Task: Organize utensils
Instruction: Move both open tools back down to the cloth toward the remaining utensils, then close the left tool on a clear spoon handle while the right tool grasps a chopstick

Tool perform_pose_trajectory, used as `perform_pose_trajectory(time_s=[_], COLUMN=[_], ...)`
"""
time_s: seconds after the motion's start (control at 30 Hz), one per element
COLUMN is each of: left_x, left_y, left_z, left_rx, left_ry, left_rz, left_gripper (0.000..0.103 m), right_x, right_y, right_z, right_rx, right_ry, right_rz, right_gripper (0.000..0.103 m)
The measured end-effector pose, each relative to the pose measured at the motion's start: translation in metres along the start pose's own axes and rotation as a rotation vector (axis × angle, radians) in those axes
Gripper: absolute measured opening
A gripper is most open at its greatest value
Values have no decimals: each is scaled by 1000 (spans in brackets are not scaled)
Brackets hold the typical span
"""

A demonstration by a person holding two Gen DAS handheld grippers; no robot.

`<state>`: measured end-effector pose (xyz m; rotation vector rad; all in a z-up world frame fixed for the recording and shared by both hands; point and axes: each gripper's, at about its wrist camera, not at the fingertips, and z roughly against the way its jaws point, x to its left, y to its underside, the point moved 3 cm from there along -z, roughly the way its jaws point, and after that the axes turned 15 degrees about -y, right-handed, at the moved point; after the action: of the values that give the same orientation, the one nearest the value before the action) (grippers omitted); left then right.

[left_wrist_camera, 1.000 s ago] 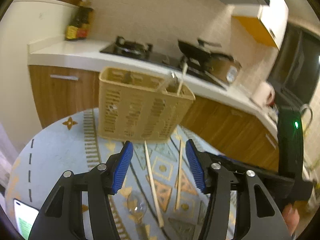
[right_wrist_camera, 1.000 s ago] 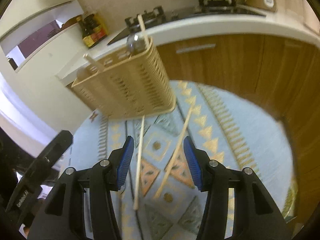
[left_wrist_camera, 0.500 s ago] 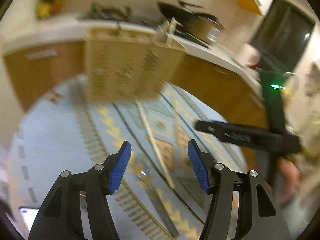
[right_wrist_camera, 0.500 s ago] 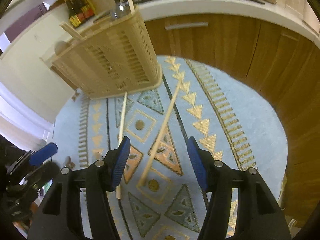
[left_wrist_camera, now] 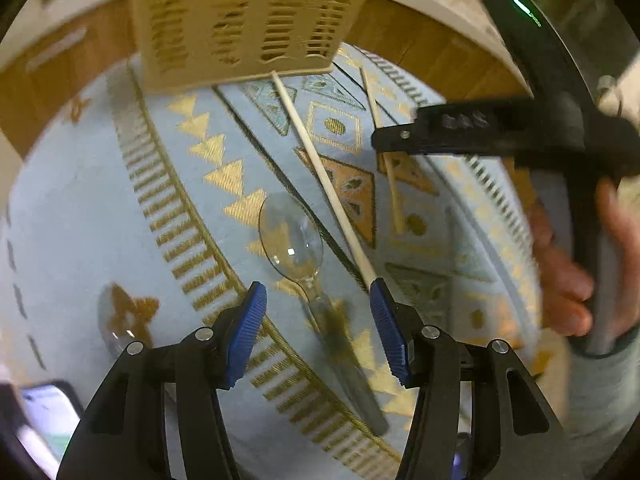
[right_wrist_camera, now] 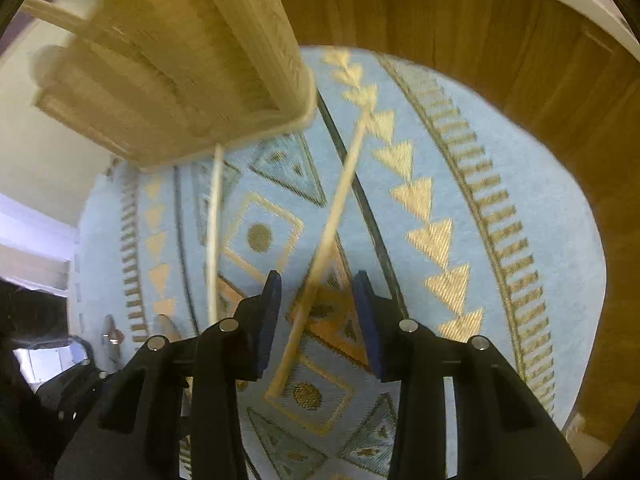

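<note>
Hovering low over a round patterned tablecloth, both grippers point steeply down. Left gripper: jaws partly open and just been closing, straddling the handle of a clear plastic spoon lying bowl-up on the cloth; pads not touching it. One chopstick runs from the basket foot down to the tip of that gripper's right finger. Right gripper: jaws narrower, also just been closing, with the second chopstick lying between them on the cloth, pads still clear of it. Second spoon sits left, near a phone. Right hand visible in left view.
</note>
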<state>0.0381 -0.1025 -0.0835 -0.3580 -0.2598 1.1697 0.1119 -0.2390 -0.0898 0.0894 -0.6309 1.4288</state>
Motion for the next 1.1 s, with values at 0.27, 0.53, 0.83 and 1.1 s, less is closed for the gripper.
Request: perform_pose_trajectory(time_s=[0.27, 0.53, 0.83, 1.1], left_x=[3, 5, -7, -19], left_y=[8, 3, -15, -25], left_z=[0, 1, -8, -15], left_rx=[0, -4, 14, -5], left_ry=[-33, -31, -72, -191], left_rz=[-12, -62, -53, -134], left_gripper=[23, 11, 29, 10], right_x=[24, 10, -6, 10], right_y=[2, 16, 0, -1], right_z=[-13, -4, -3, -11], right_rx=[32, 67, 118, 193], right_ry=[160, 94, -11, 50], right_rz=[163, 173, 85, 136], right_gripper=[8, 5, 9, 8])
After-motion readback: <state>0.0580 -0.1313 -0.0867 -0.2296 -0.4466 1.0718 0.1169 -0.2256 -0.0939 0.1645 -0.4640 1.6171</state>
